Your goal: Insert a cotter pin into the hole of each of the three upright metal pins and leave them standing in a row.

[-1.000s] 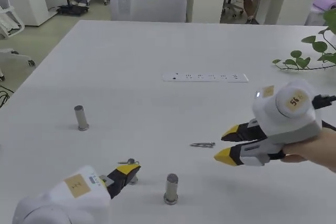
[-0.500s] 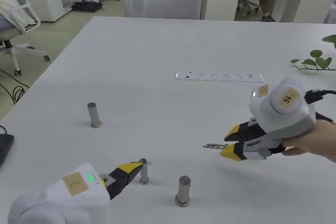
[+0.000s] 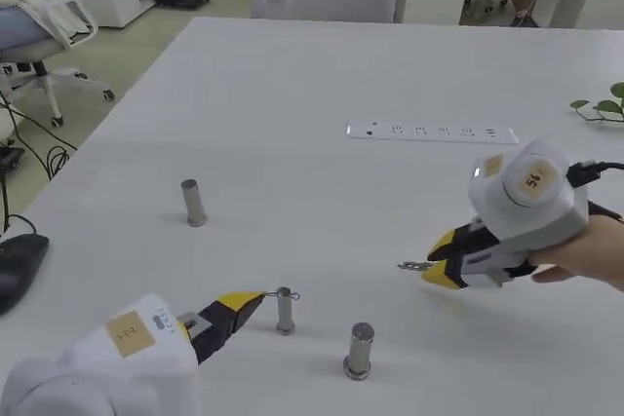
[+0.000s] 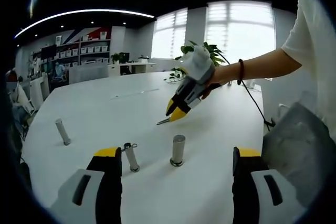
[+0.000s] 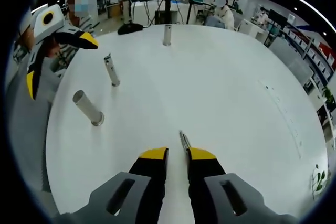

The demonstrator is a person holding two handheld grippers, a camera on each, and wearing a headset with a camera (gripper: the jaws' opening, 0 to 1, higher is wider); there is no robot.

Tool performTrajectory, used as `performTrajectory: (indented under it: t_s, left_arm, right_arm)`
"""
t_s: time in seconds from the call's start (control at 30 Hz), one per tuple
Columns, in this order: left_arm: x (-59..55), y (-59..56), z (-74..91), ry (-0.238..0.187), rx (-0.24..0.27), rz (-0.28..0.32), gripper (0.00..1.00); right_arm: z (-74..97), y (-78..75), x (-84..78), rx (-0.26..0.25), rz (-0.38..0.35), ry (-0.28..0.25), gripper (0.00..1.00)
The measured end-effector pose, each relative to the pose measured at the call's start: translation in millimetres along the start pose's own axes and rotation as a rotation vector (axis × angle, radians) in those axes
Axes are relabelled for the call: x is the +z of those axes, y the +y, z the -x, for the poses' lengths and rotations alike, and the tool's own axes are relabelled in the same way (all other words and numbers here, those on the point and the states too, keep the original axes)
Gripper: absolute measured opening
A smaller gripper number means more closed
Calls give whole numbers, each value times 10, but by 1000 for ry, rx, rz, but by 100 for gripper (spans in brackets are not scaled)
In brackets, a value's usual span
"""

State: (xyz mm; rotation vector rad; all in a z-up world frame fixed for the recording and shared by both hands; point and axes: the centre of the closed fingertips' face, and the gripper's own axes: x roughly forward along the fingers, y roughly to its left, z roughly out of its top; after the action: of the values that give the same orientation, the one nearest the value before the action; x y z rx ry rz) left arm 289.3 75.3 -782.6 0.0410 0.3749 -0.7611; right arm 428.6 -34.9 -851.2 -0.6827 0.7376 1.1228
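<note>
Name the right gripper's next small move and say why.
Probably lift the small wire cotter pin, which the right gripper is shut on low at the white table, and carry it toward the nearest bare upright metal pin. The thin middle pin by the open left gripper already carries one.

the left tool [image 3: 242, 301], white and grey with yellow-tipped black jaws, sits low by the near edge of the white tabletop [image 3: 292, 104], pointing right, jaws spread wide apart. the right tool [image 3: 437, 266], of the same make, points left from the tabletop's right side, jaws pinched onto a thin silver wire cotter pin [image 3: 413, 265]. the person's right hand [image 3: 585, 262] grips its back. in the left gripper view a bare forearm [image 4: 262, 66] with a dark wristband [image 4: 241, 72] reaches from a white sleeve [image 4: 310, 35].
</note>
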Motion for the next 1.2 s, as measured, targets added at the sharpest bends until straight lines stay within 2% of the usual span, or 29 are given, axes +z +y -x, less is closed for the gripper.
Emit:
performTrajectory:
  t_s: [0.13,0.2,0.27,0.43,0.57,0.7,0.87,1.0,1.2]
  left_arm:
    - [-2,38,22,0,11,6,87]
    - [24,59,34,-24,16,34,86]
    - [24,75,39,-28,22,44,86]
    - [-3,121,48,-20,41,52,84]
    - [5,173,68,-39,51,91,83]
    - [3,204,87,-36,60,83,83]
    - [11,242,101,-42,69,95,82]
    - [0,244,108,-35,67,92,82]
    - [-11,239,118,-28,61,88,81]
  right_arm:
    - [-42,-46,-58,-7,14,33,14]
    - [-50,-53,-61,-4,18,36,14]
    - [-66,-70,-76,-4,27,47,14]
    - [-79,-75,-97,-3,35,66,12]
    - [-102,-49,-131,6,49,92,11]
    - [-117,-68,-136,9,67,99,11]
    - [-115,-56,-119,30,71,116,8]
    - [-111,-1,-120,79,89,162,7]
    - [-109,-5,-130,103,87,210,5]
